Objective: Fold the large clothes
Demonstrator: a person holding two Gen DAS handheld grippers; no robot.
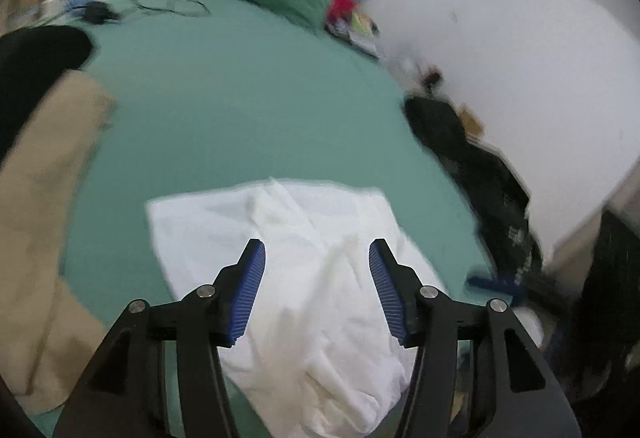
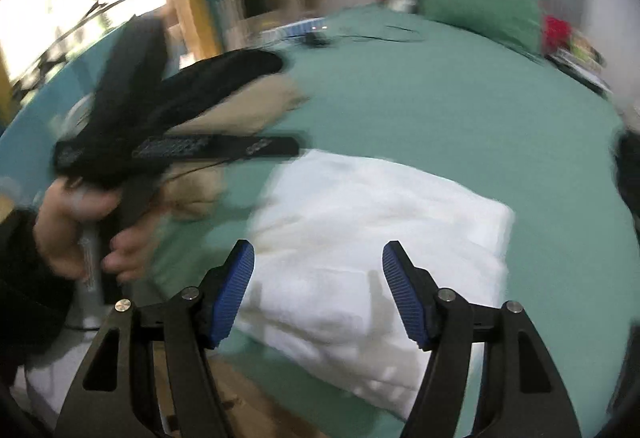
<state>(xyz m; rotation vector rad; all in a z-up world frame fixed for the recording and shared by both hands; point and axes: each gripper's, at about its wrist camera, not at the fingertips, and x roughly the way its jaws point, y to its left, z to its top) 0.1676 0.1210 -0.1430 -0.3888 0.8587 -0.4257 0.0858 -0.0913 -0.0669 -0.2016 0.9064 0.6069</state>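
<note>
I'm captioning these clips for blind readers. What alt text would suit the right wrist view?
A folded white garment lies on a green bed, with the open right gripper above its near edge, holding nothing. To the left, a hand holds the left gripper over tan clothes and black clothes; a green pillow lies at the bed's far end.

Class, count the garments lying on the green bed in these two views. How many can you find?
3: a folded white garment near the foot, and a tan one with a black one at the window side. Others may be hidden.
</note>
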